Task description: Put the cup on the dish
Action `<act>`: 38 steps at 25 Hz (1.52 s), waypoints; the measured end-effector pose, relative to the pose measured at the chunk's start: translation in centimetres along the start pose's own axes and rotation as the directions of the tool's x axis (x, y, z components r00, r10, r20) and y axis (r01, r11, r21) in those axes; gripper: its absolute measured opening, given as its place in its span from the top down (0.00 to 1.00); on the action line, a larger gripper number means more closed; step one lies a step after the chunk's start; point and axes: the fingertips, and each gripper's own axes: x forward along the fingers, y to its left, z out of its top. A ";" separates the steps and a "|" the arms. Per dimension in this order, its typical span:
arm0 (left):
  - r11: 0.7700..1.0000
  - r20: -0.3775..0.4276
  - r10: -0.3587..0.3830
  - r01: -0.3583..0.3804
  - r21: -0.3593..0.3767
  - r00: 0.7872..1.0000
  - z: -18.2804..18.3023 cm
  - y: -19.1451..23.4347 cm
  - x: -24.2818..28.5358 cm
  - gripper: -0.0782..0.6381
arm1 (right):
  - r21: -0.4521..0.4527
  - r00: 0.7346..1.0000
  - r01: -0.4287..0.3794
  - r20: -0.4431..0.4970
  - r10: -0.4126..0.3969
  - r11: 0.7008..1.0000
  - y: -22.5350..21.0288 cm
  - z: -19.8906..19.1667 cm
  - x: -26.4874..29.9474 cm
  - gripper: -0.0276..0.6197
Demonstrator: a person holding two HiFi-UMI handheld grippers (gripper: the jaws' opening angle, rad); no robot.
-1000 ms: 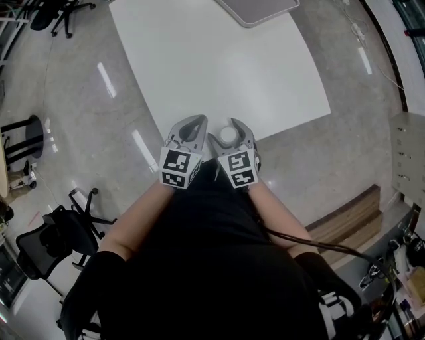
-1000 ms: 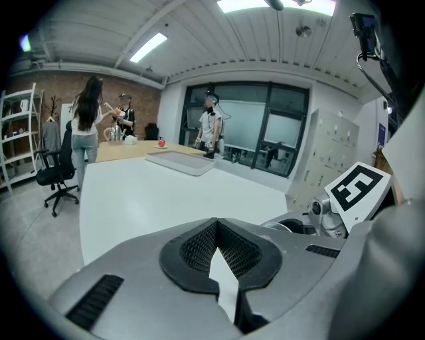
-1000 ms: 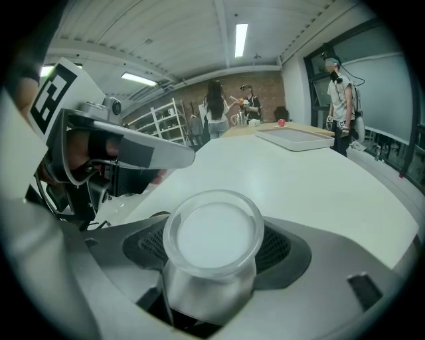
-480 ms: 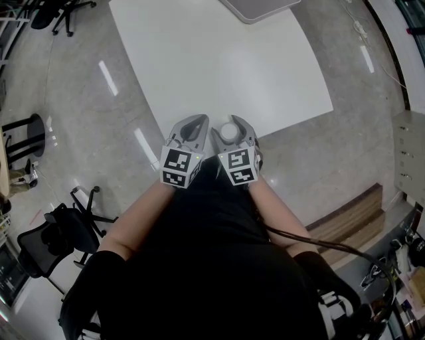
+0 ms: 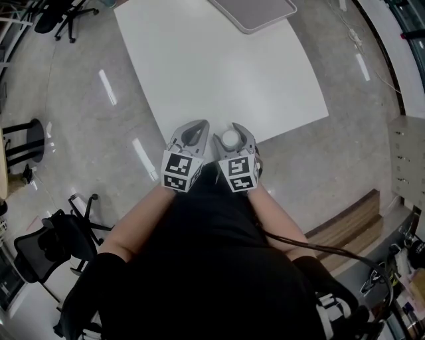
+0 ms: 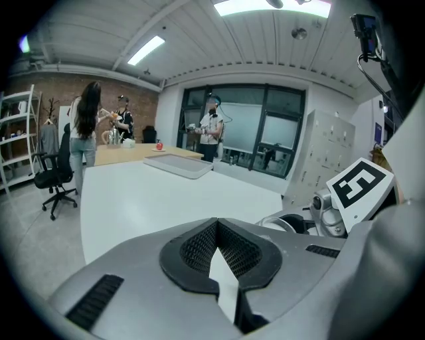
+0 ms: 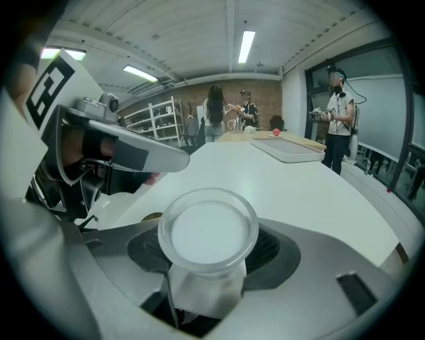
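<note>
Head view first: both grippers sit side by side at the near edge of the white table (image 5: 219, 73). The right gripper (image 5: 230, 129) has the cup (image 5: 229, 138) between its jaws, mouth up. The dish (image 5: 255, 12) – a shallow grey tray, as far as I can tell – is way off at the far end, well apart from the cup. So I'd say the job is only at the pick-up stage.

Left gripper view: the left gripper (image 6: 217, 222) is clenched on nothing, with its tips meeting. My guess is it's just parked beside the right one to stay out of the way. The tray shows far across the table.

Right gripper view: the cup fills the space between the ribbed pads (image 7: 269, 246). The jaws have just been closing on it, and the pads look to be touching its sides now. It makes sense to hold it upright by the body – that way it can go down flat on the dish. It's a long carry, so I'd want that grip snug before lifting.
</note>
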 end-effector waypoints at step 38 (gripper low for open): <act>0.991 0.375 -0.110 0.072 0.115 0.921 17.0 0.5 -13.0 0.88 | -0.053 0.976 0.056 0.215 -0.043 0.997 3.7 21.0 -12.5 0.55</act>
